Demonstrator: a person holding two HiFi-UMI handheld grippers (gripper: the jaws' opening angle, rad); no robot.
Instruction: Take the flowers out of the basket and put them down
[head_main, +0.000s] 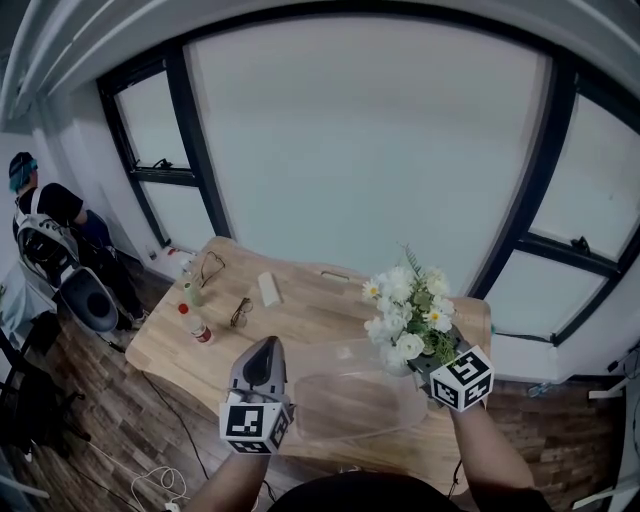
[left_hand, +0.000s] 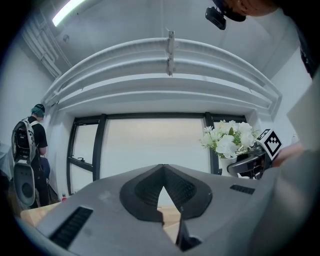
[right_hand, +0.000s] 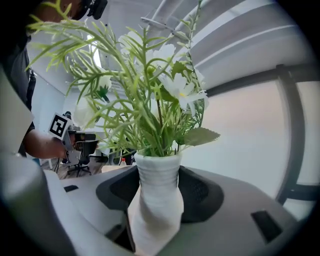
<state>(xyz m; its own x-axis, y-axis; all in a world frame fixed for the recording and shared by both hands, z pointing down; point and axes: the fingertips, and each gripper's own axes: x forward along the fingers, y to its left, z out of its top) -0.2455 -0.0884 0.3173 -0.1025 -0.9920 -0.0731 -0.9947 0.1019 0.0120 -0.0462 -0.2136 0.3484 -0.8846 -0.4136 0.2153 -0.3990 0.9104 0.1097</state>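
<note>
My right gripper (head_main: 428, 360) is shut on a white ribbed vase (right_hand: 157, 200) holding white flowers with green sprigs (head_main: 408, 308). The bunch is upright, raised just beyond the right end of a clear plastic basket (head_main: 340, 402) on the wooden table (head_main: 310, 315). In the right gripper view both pads press the vase's neck, and the flowers (right_hand: 150, 95) fill the frame above my right gripper (right_hand: 157, 172). My left gripper (head_main: 265, 348) hovers at the basket's left side, its tips together with nothing between them (left_hand: 162, 167). From the left gripper view the flowers (left_hand: 227, 139) appear at right.
On the table's left part stand a red-capped bottle (head_main: 198, 326) and a small green bottle (head_main: 190, 293), with glasses (head_main: 240, 312) and a white box (head_main: 269, 288) nearby. A person with a backpack (head_main: 40, 235) stands at far left. Large windows lie behind the table.
</note>
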